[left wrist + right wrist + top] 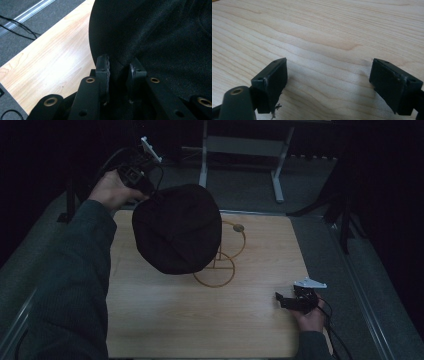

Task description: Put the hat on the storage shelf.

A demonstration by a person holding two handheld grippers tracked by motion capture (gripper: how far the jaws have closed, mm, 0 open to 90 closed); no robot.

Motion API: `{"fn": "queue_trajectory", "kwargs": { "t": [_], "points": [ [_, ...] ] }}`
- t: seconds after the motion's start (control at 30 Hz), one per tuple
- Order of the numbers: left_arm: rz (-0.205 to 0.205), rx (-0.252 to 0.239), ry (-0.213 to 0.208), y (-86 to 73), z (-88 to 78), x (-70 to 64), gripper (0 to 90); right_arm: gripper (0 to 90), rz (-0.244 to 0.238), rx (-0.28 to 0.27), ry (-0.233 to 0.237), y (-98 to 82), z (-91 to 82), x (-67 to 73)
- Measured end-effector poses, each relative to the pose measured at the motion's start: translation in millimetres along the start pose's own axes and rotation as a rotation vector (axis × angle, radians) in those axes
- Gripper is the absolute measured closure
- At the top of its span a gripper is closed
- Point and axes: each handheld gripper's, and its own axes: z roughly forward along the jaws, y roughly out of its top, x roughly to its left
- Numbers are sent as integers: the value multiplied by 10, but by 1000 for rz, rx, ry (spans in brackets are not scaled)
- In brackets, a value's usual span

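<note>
Two hand-held grippers work over a wooden table [165,320]. At left, the left gripper [134,172], raised above the table's far left corner, pinches the edge of a black cap [177,227], its jaws clamped on the fabric; the cap hangs clear of the tabletop, above a brown line drawing of circles [227,262]. At right, the right gripper [287,301] rests low near the table's right edge, jaws spread wide over bare wood.

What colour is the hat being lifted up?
Black. The hat is plain dark fabric with no pattern, and it shows best in the high view, hanging above the wooden table.
</note>
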Motion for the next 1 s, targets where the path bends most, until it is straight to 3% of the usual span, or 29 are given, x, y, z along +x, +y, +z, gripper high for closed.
{"fn": "queue_trajectory", "kwargs": {
  "t": [1.0],
  "points": [
    [32,-8,-14,352,67,-254,746,149,-1,1,0,-8,-9,4]
  ]
}}
